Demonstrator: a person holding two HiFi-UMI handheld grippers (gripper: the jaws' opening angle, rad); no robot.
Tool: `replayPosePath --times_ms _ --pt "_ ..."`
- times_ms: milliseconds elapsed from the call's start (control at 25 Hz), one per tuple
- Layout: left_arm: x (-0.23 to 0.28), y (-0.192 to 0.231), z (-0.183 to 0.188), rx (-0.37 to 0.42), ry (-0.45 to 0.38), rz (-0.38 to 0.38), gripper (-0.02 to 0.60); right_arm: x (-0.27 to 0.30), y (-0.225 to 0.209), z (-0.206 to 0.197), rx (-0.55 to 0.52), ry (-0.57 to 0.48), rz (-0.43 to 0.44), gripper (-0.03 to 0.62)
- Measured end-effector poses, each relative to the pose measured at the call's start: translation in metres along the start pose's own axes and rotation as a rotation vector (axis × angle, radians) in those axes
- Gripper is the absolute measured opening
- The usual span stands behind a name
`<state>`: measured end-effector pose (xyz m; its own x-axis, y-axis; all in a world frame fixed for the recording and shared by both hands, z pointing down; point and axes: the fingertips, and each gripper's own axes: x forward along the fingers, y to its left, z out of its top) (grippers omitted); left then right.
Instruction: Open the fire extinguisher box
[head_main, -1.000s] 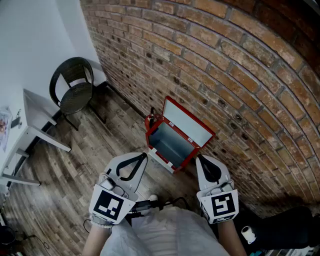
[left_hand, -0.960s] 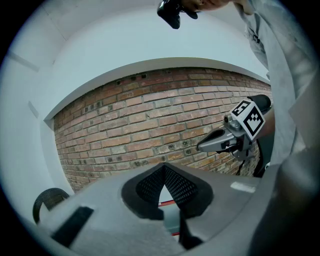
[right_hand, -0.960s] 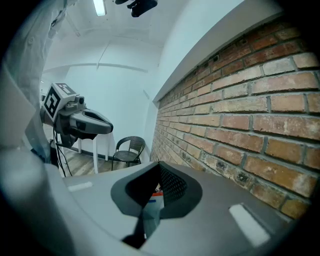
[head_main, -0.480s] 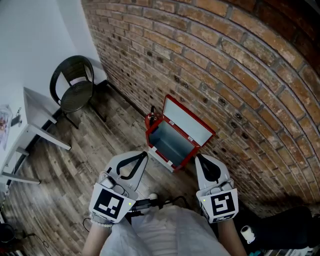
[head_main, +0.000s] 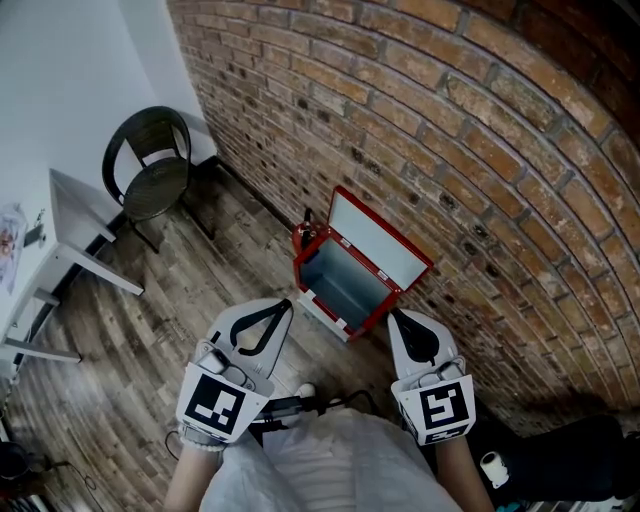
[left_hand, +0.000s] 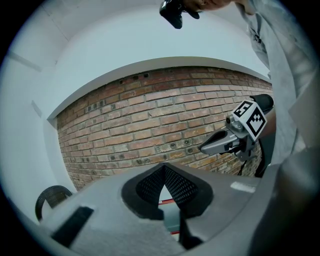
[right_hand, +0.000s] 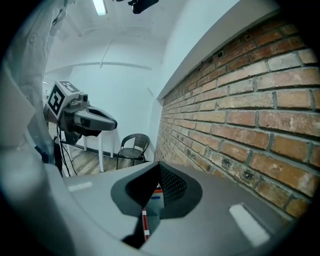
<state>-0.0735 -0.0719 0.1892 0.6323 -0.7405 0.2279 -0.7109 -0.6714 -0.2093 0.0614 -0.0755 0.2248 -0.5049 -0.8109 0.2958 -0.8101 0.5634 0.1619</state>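
Nearest, at the bottom of the head view, the person's white garment (head_main: 340, 455) sits between the two hand-held tools. The left gripper (head_main: 288, 304) has its fingers pressed together at the tips with nothing between them, and its own view shows the tips meeting in a point. The right gripper (head_main: 392, 314) is the same, fingers closed tip to tip and empty. Both hang above the grey-brown wood-plank floor (head_main: 180, 290), pointing toward the wall and not touching anything.

Just beyond their tips, between the two, the red metal fire extinguisher box (head_main: 343, 283) stands on the floor with its mouth facing up. Its white-lined lid (head_main: 380, 245) is swung back and leans against the red brick wall (head_main: 450, 150); the inside looks blue-grey. A small red object with a dark top (head_main: 304, 236) stands just beside the box's left end, too small to identify.

Further left along the wall is a black round-backed chair (head_main: 150, 180), and near it a white table (head_main: 75, 245) at the frame's edge
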Motion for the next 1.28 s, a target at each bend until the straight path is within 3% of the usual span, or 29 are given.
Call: replayPosePath --times_ms 1280 --pt "-0.001 -0.001 -0.002 0.001 0.006 0.024 -0.003 0.006 0.011 -0.011 -0.005 0.024 0.065 0.009"
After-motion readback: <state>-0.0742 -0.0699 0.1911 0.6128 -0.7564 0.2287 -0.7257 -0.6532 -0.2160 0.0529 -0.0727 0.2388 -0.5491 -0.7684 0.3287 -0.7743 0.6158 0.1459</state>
